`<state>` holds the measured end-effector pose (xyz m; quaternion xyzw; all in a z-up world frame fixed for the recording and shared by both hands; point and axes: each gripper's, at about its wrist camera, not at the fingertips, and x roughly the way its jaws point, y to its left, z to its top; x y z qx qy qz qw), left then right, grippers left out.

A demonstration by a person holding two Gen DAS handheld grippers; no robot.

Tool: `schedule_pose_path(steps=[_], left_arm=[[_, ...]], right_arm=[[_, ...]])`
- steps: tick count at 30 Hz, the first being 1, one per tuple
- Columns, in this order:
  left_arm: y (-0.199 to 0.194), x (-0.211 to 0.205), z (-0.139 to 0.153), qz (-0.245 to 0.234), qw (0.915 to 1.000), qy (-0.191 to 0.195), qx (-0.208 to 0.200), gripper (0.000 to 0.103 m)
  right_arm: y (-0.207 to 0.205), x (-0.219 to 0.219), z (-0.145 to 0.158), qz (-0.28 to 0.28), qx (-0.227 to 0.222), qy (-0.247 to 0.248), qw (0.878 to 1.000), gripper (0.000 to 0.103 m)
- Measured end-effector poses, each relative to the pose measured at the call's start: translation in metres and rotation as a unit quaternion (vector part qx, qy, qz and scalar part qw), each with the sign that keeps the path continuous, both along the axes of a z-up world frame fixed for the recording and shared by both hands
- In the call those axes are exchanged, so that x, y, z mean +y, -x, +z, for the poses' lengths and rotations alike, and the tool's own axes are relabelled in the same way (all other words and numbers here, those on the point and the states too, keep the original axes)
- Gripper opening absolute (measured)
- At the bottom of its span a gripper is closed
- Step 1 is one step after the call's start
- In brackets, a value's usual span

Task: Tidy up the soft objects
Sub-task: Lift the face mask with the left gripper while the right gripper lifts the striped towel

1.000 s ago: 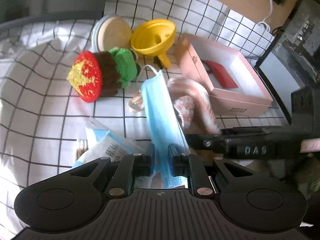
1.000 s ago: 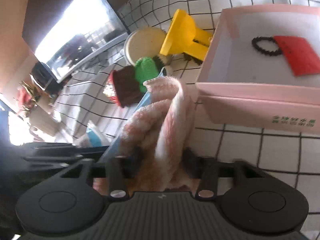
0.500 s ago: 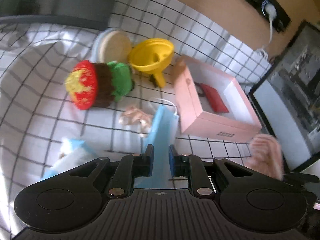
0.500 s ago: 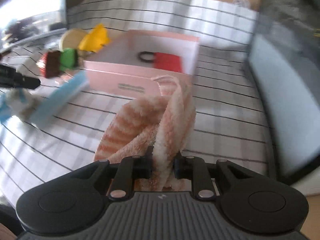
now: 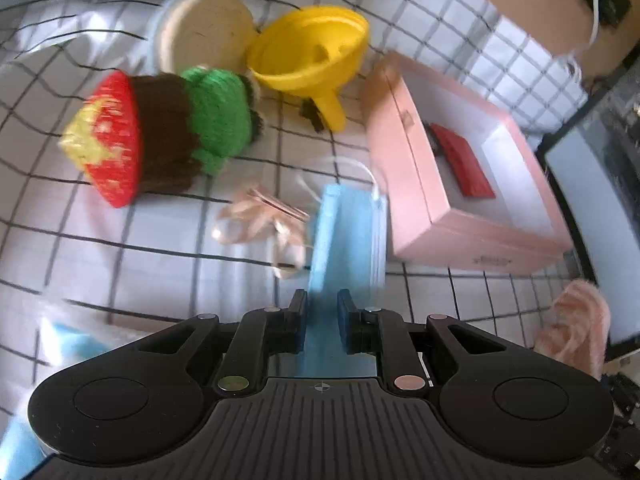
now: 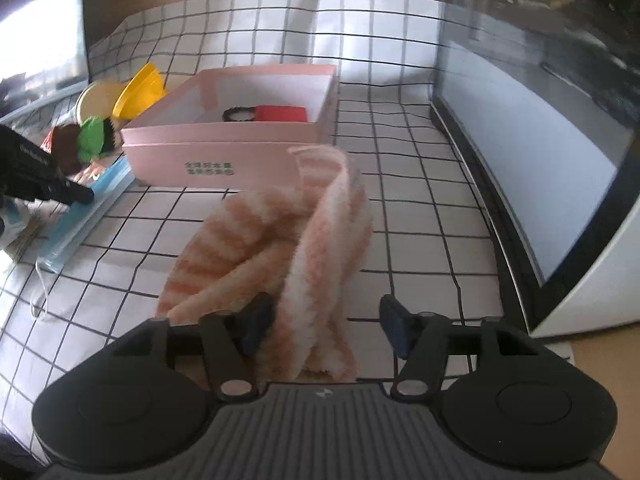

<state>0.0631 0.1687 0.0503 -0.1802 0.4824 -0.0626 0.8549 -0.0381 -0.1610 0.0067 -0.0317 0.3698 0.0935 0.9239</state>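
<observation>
My left gripper [image 5: 322, 307] is shut on a blue face mask [image 5: 347, 236], which hangs out in front of it beside the pink box [image 5: 416, 184]. The mask also shows in the right wrist view [image 6: 86, 210]. My right gripper [image 6: 326, 322] is open, and the pink-and-white striped towel [image 6: 280, 240] lies crumpled on the checked cloth between its fingers. The towel also shows at the right edge of the left wrist view [image 5: 576, 326]. A crocheted burger [image 5: 152, 136] lies on its side to the left.
The open pink box [image 6: 224, 152] holds a red card and a dark bead ring. A yellow funnel [image 5: 312, 56], a round lidded tin [image 5: 204, 32] and a beige ribbon [image 5: 260, 216] lie near the burger. A white appliance [image 6: 540, 160] stands at the right.
My right gripper has opened and let go of the towel, which now rests on the cloth. My left gripper, still holding the mask, has moved closer to the burger and box.
</observation>
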Motion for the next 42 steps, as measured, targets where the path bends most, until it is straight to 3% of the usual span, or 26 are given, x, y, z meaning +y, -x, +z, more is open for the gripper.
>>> schedule_pose_path(steps=[6,11,14,16,18,21,26,31,33,35,36,37,38,39,42], left_arm=[[-0.007,-0.045,0.004,-0.05,0.9972,-0.056,-0.007,0.037],[-0.018,-0.062,0.005,-0.005,0.9982,-0.059,-0.005,0.043],[-0.019,-0.074,0.004,0.028,0.9968,-0.073,-0.015,0.043],[-0.02,-0.082,0.003,0.025,0.9942,-0.101,-0.024,0.042],[-0.018,-0.091,0.003,0.007,0.9898,-0.137,-0.037,0.026],[-0.006,-0.098,0.0,-0.011,0.98,-0.19,-0.059,0.021],[0.024,-0.083,-0.002,-0.029,0.982,-0.169,-0.079,0.014],[0.064,-0.078,0.002,-0.064,0.9919,-0.1,-0.047,0.014],[0.081,-0.079,0.002,-0.078,0.993,-0.082,-0.037,0.014],[0.094,-0.08,0.002,-0.077,0.9933,-0.08,-0.033,0.014],[0.097,-0.079,0.002,-0.074,0.9935,-0.081,-0.034,0.014],[0.099,-0.076,0.002,-0.069,0.9938,-0.079,-0.035,0.014],[0.1,-0.073,0.002,-0.064,0.9943,-0.077,-0.038,0.014],[0.099,-0.07,0.001,-0.059,0.9948,-0.075,-0.038,0.014],[0.097,-0.062,0.0,-0.051,0.996,-0.061,-0.041,0.014]], right_arm=[[0.0,-0.011,-0.008,-0.02,-0.002,-0.032,0.999,0.076],[-0.002,-0.019,-0.015,-0.031,-0.003,-0.054,0.998,0.085],[-0.001,-0.021,-0.017,-0.03,-0.009,-0.058,0.998,0.087],[0.0,-0.021,-0.018,-0.028,-0.011,-0.059,0.998,0.087],[0.0,-0.022,-0.018,-0.026,-0.012,-0.059,0.998,0.088],[-0.001,-0.025,-0.018,-0.026,-0.01,-0.067,0.997,0.092],[-0.012,-0.031,-0.016,-0.015,0.022,-0.094,0.995,0.103],[-0.021,-0.026,-0.012,0.009,0.052,-0.065,0.996,0.102],[-0.021,-0.028,-0.005,0.015,0.061,-0.071,0.995,0.09],[-0.013,-0.028,0.009,0.027,0.046,-0.087,0.995,0.087],[-0.008,-0.026,0.015,0.034,0.034,-0.088,0.995,0.078],[-0.004,-0.021,0.021,0.044,0.025,-0.083,0.995,0.067],[-0.002,-0.013,0.027,0.06,0.022,-0.072,0.995,0.04],[-0.001,-0.007,0.03,0.074,0.025,-0.062,0.995,0.024],[0.002,0.02,0.04,0.125,0.039,-0.054,0.99,0.021]])
